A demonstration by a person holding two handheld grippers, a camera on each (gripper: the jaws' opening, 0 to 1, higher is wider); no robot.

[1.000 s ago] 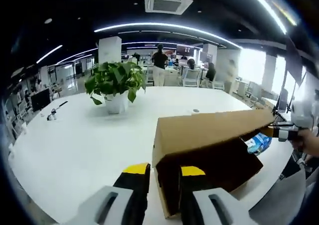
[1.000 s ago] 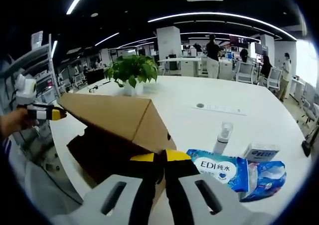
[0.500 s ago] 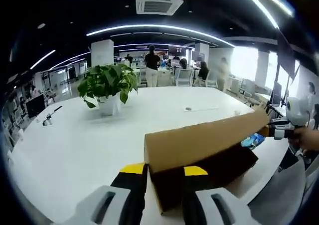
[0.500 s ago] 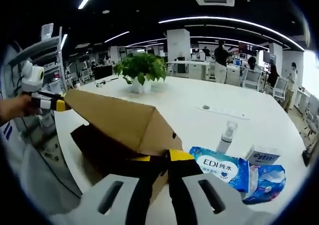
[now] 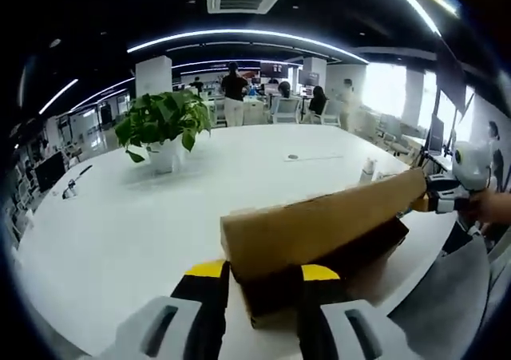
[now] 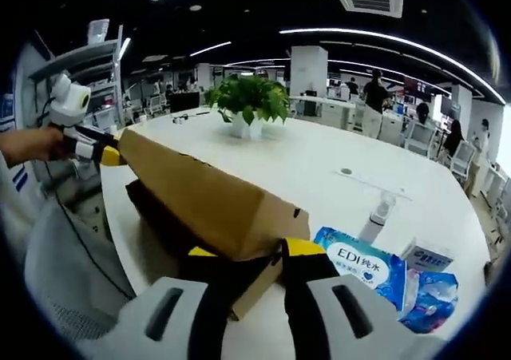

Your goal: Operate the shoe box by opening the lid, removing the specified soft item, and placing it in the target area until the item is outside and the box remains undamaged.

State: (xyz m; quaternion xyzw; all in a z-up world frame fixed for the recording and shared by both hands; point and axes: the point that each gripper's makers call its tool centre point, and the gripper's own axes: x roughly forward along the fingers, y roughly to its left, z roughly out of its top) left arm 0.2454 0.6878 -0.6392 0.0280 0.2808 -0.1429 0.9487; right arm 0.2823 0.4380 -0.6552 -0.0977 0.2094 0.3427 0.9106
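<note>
Two tools point(image 5: 262, 276) point(image 6: 259, 252) pinching raised shoe box lid point(image 5: 319, 224), white table point(image 5: 120, 224)

The cardboard lid point(image 5: 319, 228) has come down since a second ago: it stood raised well above the box point(image 5: 351, 256) and now lies low over it, leaving only a narrow dark gap. In the right gripper view the lid point(image 6: 207, 200) has likewise flattened, sloping from 10 o'clock toward the centre. The blue packet once seen under the raised lid in the left gripper view is now covered.
</note>
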